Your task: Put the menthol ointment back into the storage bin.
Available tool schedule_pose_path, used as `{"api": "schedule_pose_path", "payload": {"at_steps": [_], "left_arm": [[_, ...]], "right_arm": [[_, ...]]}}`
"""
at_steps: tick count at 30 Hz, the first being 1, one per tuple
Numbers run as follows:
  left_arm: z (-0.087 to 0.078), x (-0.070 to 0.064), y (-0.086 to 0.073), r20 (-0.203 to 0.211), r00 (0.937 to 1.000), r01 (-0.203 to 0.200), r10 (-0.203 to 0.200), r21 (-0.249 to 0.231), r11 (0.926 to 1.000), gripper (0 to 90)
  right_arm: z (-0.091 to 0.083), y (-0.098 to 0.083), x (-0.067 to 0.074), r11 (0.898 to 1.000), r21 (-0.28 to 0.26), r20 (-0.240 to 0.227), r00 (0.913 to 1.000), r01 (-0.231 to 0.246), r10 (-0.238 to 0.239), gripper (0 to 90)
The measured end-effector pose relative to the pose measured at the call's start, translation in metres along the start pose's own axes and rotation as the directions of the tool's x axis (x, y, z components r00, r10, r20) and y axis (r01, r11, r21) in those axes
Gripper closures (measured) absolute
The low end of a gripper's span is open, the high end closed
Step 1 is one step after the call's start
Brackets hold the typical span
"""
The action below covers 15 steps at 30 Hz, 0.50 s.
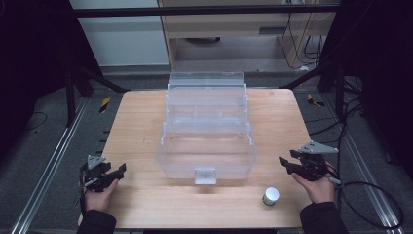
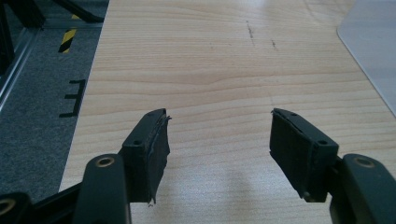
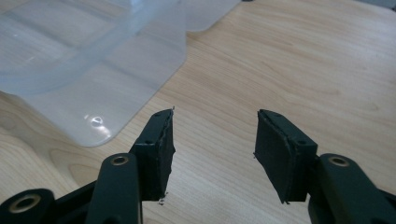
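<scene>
Two grippers rest low over the wooden table [image 1: 146, 131], one at each near corner, and neither holds anything. The left gripper [image 2: 219, 140] has its jaws standing well apart with only bare wood between them; in the high view the left gripper [image 1: 109, 174] sits well to the left of the clear plastic box [image 1: 207, 146]. The right gripper [image 3: 212, 137] also has its jaws apart, nothing between the pads; a rounded corner of the clear box [image 3: 93, 93] lies ahead of it and to its left, close but not touching. From above, the right gripper [image 1: 292, 165] points toward the box's right wall.

The small white-capped jar [image 1: 271, 196] stands upright on the table just below and to the left of the right gripper, nearer the person than the jaws' tips, and in front of the box's near right corner. The box is open, its tiered trays stepped back away from the person, with a latch [image 1: 204, 175] at its near wall.

I judge this to be the opening step: both hands are poised and no grasp is begun. The next move likely calls for the right gripper to draw back and turn toward the jar, straddle it with the jaws either side of the cap, and close gently so the light jar does not tip.
</scene>
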<state>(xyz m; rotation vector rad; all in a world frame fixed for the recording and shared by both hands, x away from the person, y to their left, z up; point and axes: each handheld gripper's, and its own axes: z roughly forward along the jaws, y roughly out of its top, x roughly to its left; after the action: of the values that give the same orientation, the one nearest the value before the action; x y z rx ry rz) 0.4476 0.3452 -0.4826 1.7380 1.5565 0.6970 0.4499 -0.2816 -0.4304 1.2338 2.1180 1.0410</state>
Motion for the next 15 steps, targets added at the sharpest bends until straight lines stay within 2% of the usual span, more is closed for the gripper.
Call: {"api": "schedule_pose_path", "payload": {"at_steps": [2, 3, 6, 7, 8, 12, 15], "left_arm": [[0.000, 0.000, 0.000, -0.001, 1.0000, 0.000, 0.000, 0.003, 1.0000, 37.3], [0.000, 0.000, 0.000, 0.000, 1.0000, -0.002, 0.002, 0.005, 1.0000, 37.4], [0.001, 0.000, 0.000, 0.002, 1.0000, -0.005, 0.005, 0.009, 0.9999, 37.4], [0.001, -0.001, 0.000, 0.001, 1.0000, -0.007, 0.007, 0.009, 0.9999, 37.4], [0.001, -0.001, 0.000, 0.001, 1.0000, -0.008, 0.008, 0.011, 0.9999, 37.4], [0.001, -0.001, 0.000, 0.007, 0.9999, -0.012, 0.012, 0.012, 0.9999, 37.4], [0.002, -0.002, 0.000, 0.010, 0.9998, -0.018, 0.018, 0.014, 0.9997, 37.4]], "right_arm": [[-0.003, 0.008, 0.004, 1.000, 0.011, -0.013, 0.9995, 0.028, -0.028, 46.9], [-0.006, 0.015, 0.007, 0.998, 0.020, -0.027, 0.9981, 0.057, -0.056, 46.9], [-0.009, 0.021, 0.011, 0.997, 0.011, -0.025, 0.9965, 0.080, -0.080, 46.1], [-0.011, 0.027, 0.014, 0.995, 0.012, -0.045, 0.9943, 0.098, -0.097, 45.8], [-0.011, 0.027, 0.014, 0.995, 0.012, -0.045, 0.9943, 0.098, -0.097, 45.8], [-0.015, 0.038, 0.020, 0.988, 0.040, -0.065, 0.9867, 0.151, -0.149, 45.4], [-0.016, 0.042, 0.022, 0.985, 0.050, -0.075, 0.9839, 0.166, -0.162, 44.9]]}}
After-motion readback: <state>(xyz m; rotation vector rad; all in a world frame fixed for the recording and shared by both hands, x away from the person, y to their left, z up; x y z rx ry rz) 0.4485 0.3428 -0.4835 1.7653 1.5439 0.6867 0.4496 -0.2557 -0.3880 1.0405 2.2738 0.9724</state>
